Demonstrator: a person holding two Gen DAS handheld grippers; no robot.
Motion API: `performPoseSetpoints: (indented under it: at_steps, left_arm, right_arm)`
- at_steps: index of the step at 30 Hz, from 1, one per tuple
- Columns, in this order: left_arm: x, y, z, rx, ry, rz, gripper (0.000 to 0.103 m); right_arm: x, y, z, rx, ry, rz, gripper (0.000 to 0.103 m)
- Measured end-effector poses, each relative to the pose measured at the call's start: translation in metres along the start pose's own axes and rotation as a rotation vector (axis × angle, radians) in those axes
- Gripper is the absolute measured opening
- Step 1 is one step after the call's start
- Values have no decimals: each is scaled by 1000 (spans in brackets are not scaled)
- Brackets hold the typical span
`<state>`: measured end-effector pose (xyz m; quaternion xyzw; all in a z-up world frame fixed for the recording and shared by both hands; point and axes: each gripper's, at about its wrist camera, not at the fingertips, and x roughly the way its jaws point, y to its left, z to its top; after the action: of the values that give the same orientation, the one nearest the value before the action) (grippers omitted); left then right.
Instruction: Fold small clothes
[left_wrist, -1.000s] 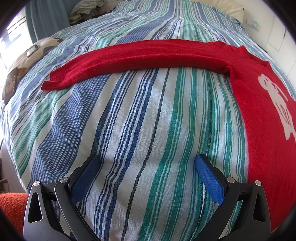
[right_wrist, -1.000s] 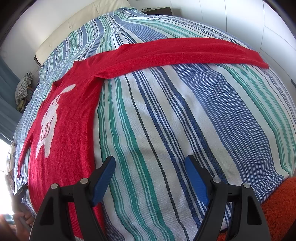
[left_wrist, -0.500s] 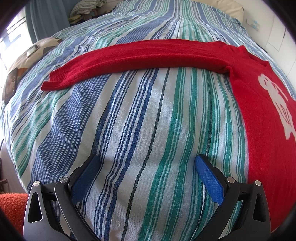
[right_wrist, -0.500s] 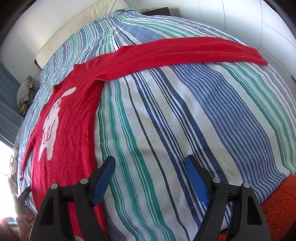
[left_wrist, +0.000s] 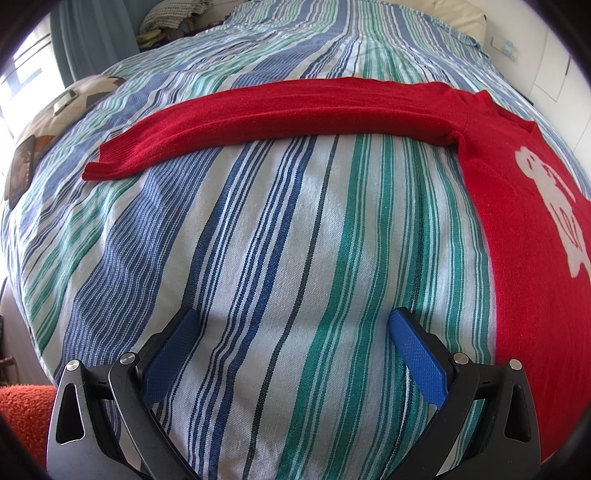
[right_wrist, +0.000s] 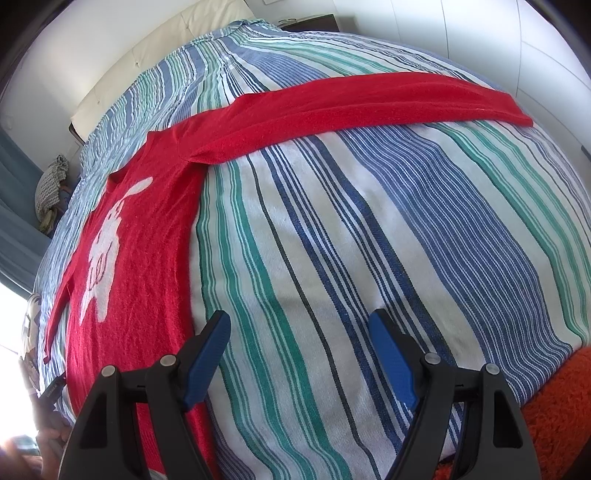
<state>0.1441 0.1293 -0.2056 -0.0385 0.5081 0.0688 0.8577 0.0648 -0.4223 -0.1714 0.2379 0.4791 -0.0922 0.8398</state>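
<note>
The left gripper (left_wrist: 291, 332) and the right gripper (right_wrist: 299, 332) both hang with jaws spread wide and nothing between them, over bare striped bedspread (left_wrist: 258, 240). The red sweater (right_wrist: 147, 258) lies flat on the bed between the two, white figure up. One sleeve (left_wrist: 277, 110) stretches out to each side.

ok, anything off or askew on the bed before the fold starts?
Nothing stands out. The red sweater lies flat and face up on the striped bedspread, both sleeves spread straight out to the sides, no bunching or snags visible. Left gripper and right gripper are open above bare bedspread, touching nothing.
</note>
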Motion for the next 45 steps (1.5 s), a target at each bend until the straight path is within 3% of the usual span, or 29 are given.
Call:
performPoseSetpoints:
  at_steps: [45]
  left_arm:
    - [-4,0,-4,17,-34,-8,103]
  right_arm:
    - [1,3,-1,-7,-1,-2,80]
